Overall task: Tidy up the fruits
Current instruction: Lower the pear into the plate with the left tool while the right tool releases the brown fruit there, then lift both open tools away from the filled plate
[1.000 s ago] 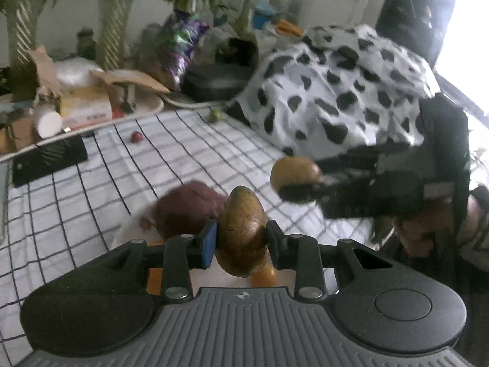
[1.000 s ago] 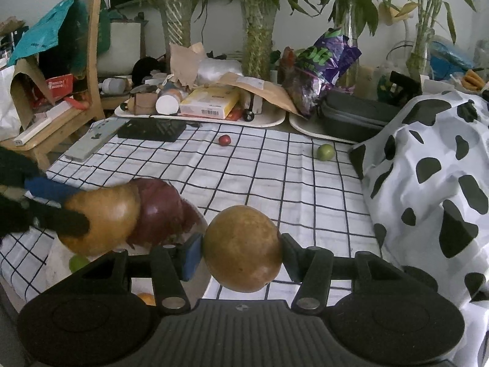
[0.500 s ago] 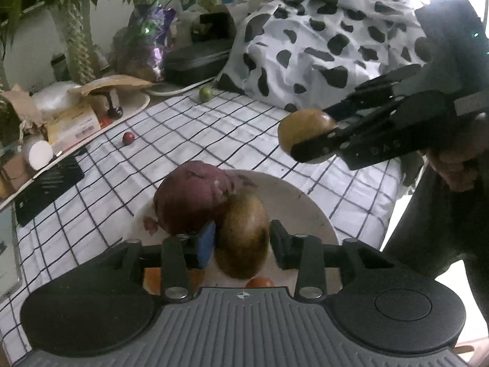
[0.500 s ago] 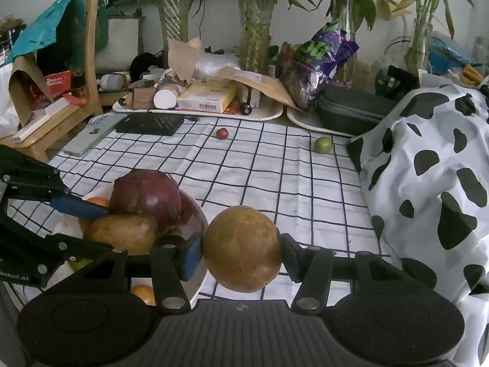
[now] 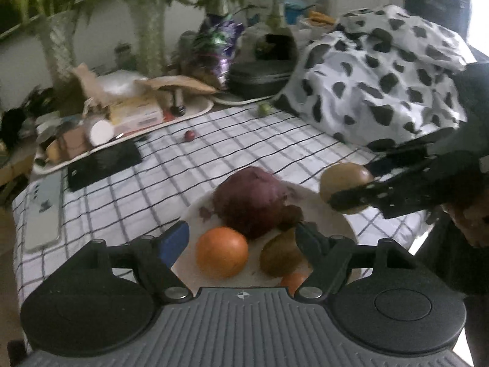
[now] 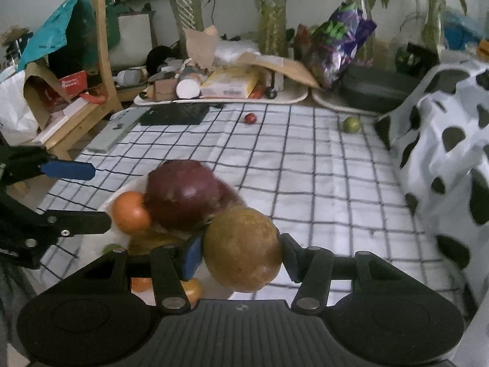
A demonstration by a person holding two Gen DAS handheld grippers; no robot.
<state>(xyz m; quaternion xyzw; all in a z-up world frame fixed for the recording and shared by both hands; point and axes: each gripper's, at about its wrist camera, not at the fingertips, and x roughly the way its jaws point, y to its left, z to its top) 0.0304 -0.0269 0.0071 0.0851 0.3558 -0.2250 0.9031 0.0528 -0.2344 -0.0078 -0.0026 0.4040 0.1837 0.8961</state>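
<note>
A white plate (image 5: 195, 211) on the checked cloth holds a big purple fruit (image 5: 253, 202), an orange (image 5: 221, 252) and an oval brown fruit (image 5: 281, 257). My left gripper (image 5: 241, 238) hangs just above them with its jaws opening. The orange and the brown fruit lie between the fingers, and neither pad touches them. My right gripper (image 6: 241, 253) is shut on a round brown fruit (image 6: 243, 249), held at the plate's (image 6: 130, 185) right edge beside the purple fruit (image 6: 186, 194). A small red fruit (image 6: 250, 118) and a small green fruit (image 6: 351, 124) lie loose far back on the cloth.
A cow-patterned cloth (image 5: 382, 70) is heaped at the right. Cluttered trays (image 6: 220, 99), plant vases and a purple bag line the back. A black flat device (image 5: 104, 162) and a phone (image 5: 44, 211) lie at the left. A wooden chair (image 6: 104, 61) stands beyond the table's left edge.
My left gripper has lowered the oval brown fruit onto the plate and opened, leaving it beside the orange. The right gripper still holds its round fruit and has come nearer the plate.
</note>
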